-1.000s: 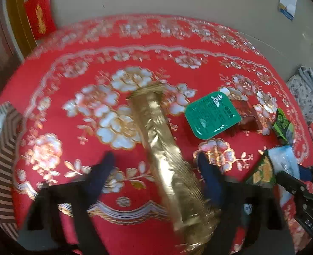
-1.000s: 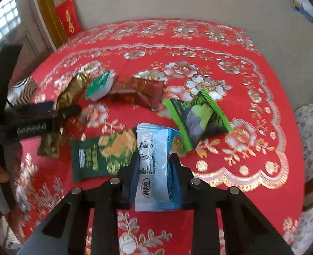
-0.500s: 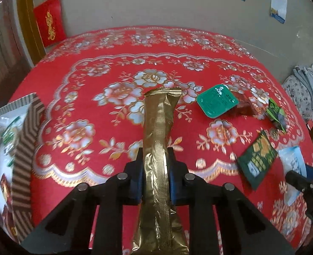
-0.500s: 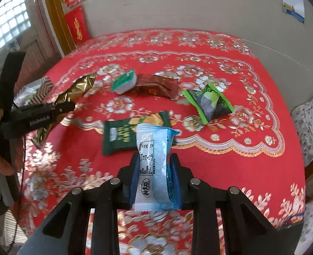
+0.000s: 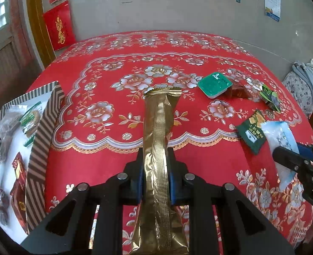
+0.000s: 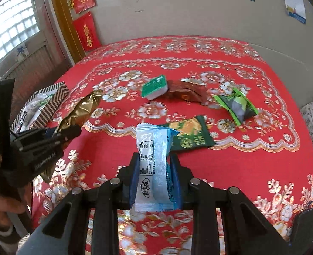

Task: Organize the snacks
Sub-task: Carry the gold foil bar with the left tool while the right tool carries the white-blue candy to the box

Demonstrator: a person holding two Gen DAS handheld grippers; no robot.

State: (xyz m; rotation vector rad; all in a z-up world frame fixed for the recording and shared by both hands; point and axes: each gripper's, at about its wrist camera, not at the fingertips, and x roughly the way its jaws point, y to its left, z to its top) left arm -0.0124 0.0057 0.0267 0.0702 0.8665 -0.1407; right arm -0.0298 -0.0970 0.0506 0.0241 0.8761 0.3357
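My left gripper [image 5: 155, 155] is shut on a long gold foil packet [image 5: 158, 140] and holds it up above the front edge of the red flowered tablecloth [image 5: 156, 63]. My right gripper [image 6: 154, 159] is shut on a light blue and white snack packet [image 6: 153, 161], also lifted off the table. Both grippers also show from the side: the right one in the left wrist view [image 5: 283, 155], the left one with its gold packet [image 6: 82, 108] in the right wrist view. A striped box [image 5: 43, 127] holding several snacks stands at the left.
On the cloth lie a green-lidded cup [image 6: 155, 87], a brown wrapper [image 6: 188, 91], a green and grey packet [image 6: 238, 106] and a dark green packet [image 6: 190, 136]. A wall stands behind the table. A patterned cushion [image 5: 300, 85] lies at the right.
Both grippers have pulled back and up from the table with their packets. The left gripper closed on the gold packet and lifted it. The striped box has come into fuller view.
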